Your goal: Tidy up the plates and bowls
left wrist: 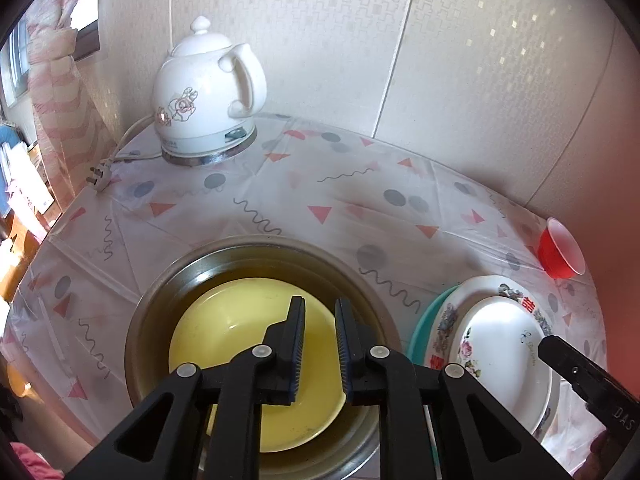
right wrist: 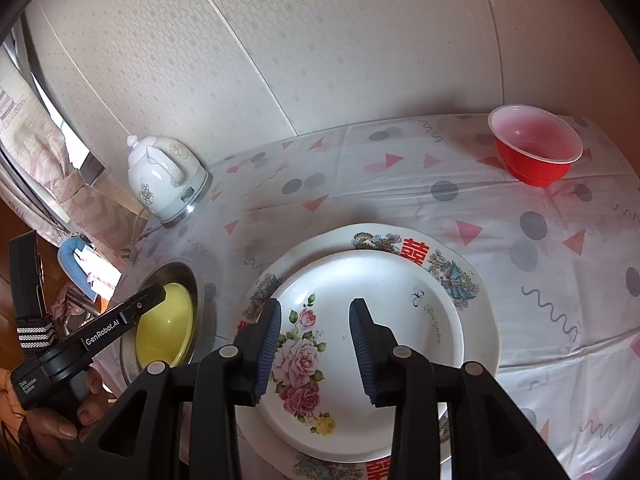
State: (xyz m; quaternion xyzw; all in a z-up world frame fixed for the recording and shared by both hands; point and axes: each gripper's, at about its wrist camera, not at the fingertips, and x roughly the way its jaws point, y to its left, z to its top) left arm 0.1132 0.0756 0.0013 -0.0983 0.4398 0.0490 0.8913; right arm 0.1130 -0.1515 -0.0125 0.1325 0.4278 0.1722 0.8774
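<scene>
Now, left claw point(left wrist: 320, 344): spread, empty, hovering over the yellow bowl point(left wrist: 240, 344).
Right claw point(right wrist: 314, 346): spread, empty, above the rose plate point(right wrist: 384, 284).
Yellow bowl: nested in the steel basin point(left wrist: 160, 296), at 9 o'clock of the plates.
Rose plate: topmost of the plate stack point(right wrist: 476, 280) on the worktop point(right wrist: 360, 168).
Red bowl point(right wrist: 536, 156): apart, at 1 o'clock of the stack.
Kettle point(left wrist: 204, 96): at 11 o'clock, by the wall.
Handling: likely stiff, glossy, slippery ware; plates may chip. Pinch the rim edge, one finger inside, one outside.
</scene>
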